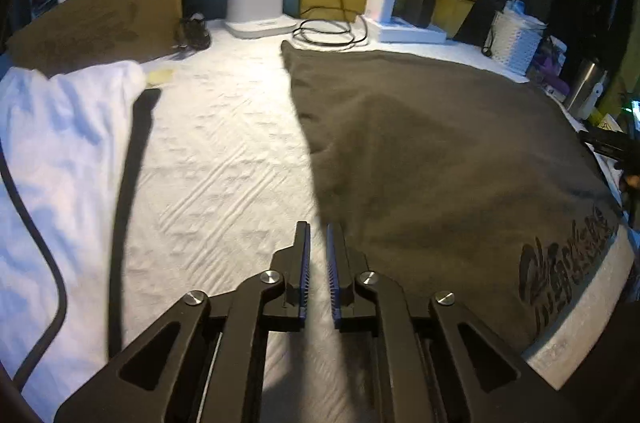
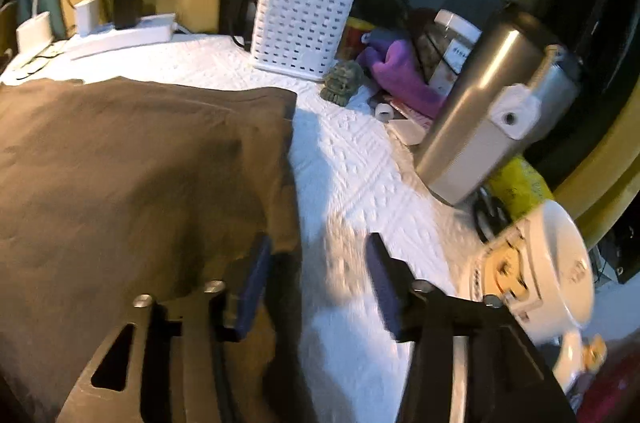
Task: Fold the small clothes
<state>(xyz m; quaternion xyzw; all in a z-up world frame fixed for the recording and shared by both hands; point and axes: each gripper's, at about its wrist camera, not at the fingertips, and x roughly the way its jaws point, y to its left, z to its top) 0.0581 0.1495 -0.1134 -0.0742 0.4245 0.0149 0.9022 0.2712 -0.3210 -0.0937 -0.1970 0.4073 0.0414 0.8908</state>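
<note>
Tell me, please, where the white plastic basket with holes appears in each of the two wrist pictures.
Left wrist view: the white basket stands far back at the upper right, beyond the brown garment.
Right wrist view: the same basket is at the upper middle, behind the garment's far corner.
Shared landmark: the steel tumbler, right of the basket in both.

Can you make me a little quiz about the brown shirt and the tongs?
1. True or false: the brown shirt lies spread flat on the white cloth.
2. Which tongs stand wide open: the left tongs or the right tongs?
3. What stands nearest the white basket: A) a small green figure, B) a shoe, C) a plant?

Key: 1 true; 2 the right tongs, with the shirt's edge between them but not pinched; 3 A.
</note>
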